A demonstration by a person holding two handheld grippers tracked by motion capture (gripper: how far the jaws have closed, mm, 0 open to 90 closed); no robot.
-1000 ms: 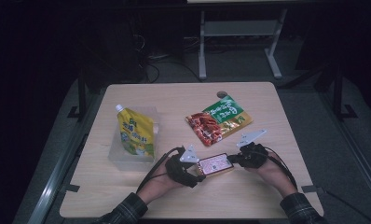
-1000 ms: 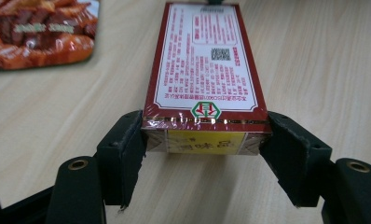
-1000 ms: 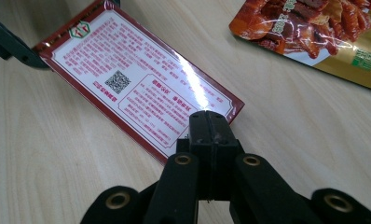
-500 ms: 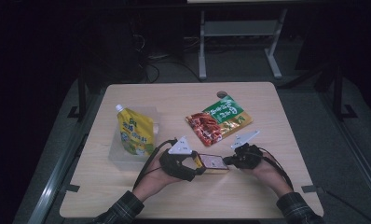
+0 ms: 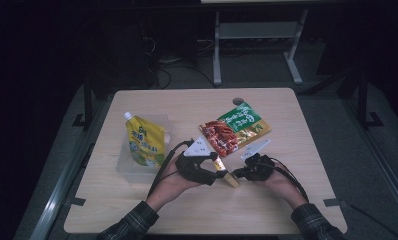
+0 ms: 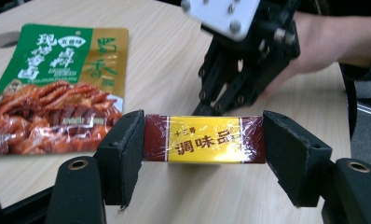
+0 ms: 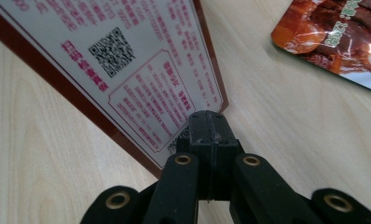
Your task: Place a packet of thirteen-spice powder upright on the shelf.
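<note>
1 box (image 6: 203, 139), 2 pouches, 1 tub (image 5: 129, 167)

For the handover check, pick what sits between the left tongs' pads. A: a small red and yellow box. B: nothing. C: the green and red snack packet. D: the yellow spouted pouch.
A: in the left gripper view the left tongs have their pads against the two ends of the small red and yellow box, while the snack packet lies flat on the table beyond.

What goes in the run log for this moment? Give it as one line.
left gripper: shut on seasoning box | right gripper: shut, jaws against seasoning box edge | box raised off table | snack pouch, drink pouch: untouched
</note>
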